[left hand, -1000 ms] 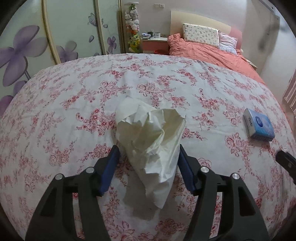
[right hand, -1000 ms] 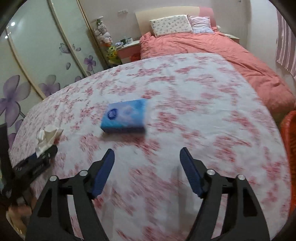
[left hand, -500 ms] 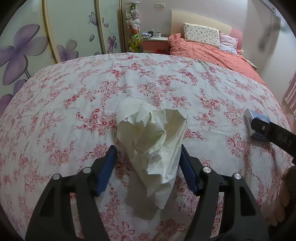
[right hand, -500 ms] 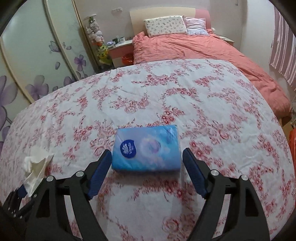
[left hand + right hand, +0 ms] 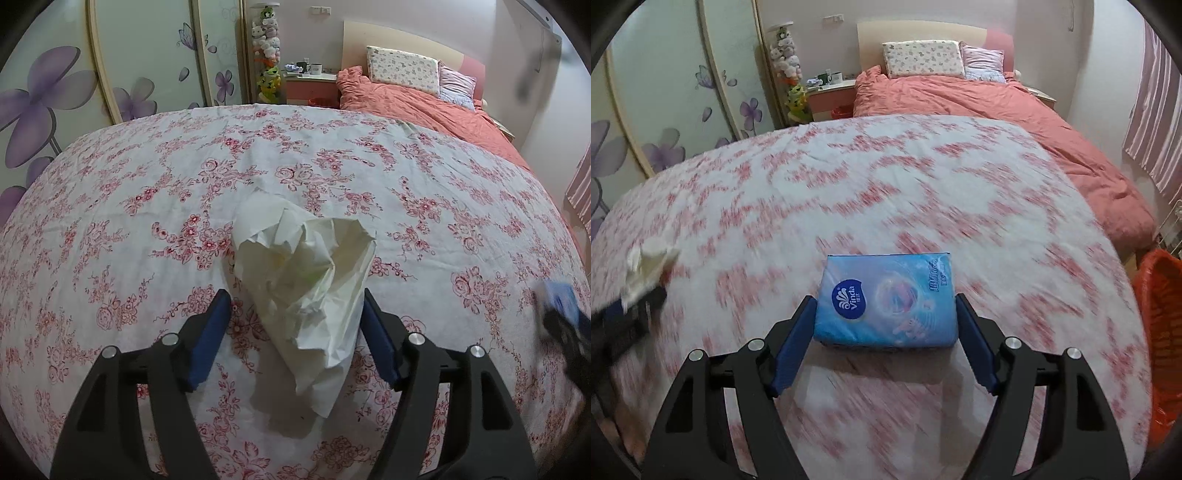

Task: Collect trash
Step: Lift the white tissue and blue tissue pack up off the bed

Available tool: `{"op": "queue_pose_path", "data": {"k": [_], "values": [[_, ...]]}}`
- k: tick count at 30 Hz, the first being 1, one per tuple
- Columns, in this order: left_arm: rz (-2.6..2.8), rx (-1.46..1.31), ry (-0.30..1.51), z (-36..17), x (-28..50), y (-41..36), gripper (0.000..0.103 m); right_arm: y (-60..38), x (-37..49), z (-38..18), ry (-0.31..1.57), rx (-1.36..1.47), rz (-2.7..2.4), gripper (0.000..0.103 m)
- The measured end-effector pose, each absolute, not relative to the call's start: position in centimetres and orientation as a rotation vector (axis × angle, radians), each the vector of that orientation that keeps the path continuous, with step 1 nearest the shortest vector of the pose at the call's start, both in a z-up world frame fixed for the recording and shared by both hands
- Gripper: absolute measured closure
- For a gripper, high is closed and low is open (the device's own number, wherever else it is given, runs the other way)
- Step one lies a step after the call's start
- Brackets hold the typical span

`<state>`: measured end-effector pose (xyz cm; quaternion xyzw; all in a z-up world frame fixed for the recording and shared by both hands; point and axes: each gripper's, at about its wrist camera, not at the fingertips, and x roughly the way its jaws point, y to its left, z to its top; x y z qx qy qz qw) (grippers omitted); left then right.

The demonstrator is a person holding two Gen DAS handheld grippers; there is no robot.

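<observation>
A crumpled white tissue [image 5: 306, 280] lies on the floral bedspread [image 5: 147, 206]. My left gripper [image 5: 295, 314] is open with a finger on each side of it; the right finger touches the tissue, the left stands apart. A blue Vinda tissue pack [image 5: 886, 299] sits between the fingers of my right gripper [image 5: 886, 314], whose jaws are wide and just touch or nearly touch its sides. The pack seems a little above the blurred bedspread [image 5: 923, 192]. The tissue also shows at far left in the right wrist view [image 5: 646, 262].
An orange basket [image 5: 1160, 332] stands off the bed's right side. A second bed with a salmon quilt [image 5: 997, 107] and pillows lies beyond. A nightstand [image 5: 310, 85] and a flowered wardrobe [image 5: 110, 74] stand at the back left.
My right gripper moved onto the blue pack, which now sits between its fingers, and the view is blurred by motion. The left gripper stays around the tissue.
</observation>
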<state>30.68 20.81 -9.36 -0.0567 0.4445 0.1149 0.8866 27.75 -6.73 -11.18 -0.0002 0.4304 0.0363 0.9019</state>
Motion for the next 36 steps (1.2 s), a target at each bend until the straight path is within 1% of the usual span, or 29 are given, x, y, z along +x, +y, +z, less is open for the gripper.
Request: {"op": "queue_pose_path", "data": {"k": [7, 11, 15, 22, 23, 24, 26, 27, 32, 36], "values": [[0.239, -0.119, 0.924, -9.4, 30.7, 20.8, 0.035, -9.2, 24.3, -11.7, 0.903, -0.038, 0.072, 0.026], [0.239, -0.117, 0.925, -9.4, 30.7, 20.8, 0.035, -9.0, 24.7, -11.8, 0.902, -0.029, 0.067, 0.026], [0.222, -0.118, 0.924, -9.4, 30.7, 20.8, 0.032, -9.0, 25.3, -11.7, 0.908, 0.012, 0.07, 0.026], [0.215, -0.104, 0.924, -9.4, 30.8, 20.5, 0.033, -9.3, 26.0, -11.6, 0.913, 0.054, 0.063, 0.026], [0.211, -0.1, 0.924, -9.4, 30.8, 20.5, 0.035, -9.3, 25.9, -11.6, 0.912, 0.05, 0.061, 0.026], [0.205, -0.094, 0.922, -9.3, 30.9, 20.4, 0.04, -9.2, 25.8, -11.7, 0.909, 0.043, 0.058, 0.028], [0.195, -0.085, 0.918, -9.2, 30.8, 20.2, 0.047, -9.2, 25.6, -11.7, 0.906, 0.033, 0.059, 0.029], [0.195, -0.083, 0.918, -9.2, 30.8, 20.1, 0.048, -9.2, 25.5, -11.7, 0.906, 0.033, 0.06, 0.029], [0.192, -0.066, 0.9, -9.0, 30.2, 19.8, 0.054, -10.1, 24.7, -11.4, 0.899, 0.04, 0.06, 0.03], [0.164, -0.084, 0.892, -8.6, 29.6, 19.4, 0.056, -11.0, 24.0, -10.9, 0.882, 0.052, 0.051, 0.03]]}}
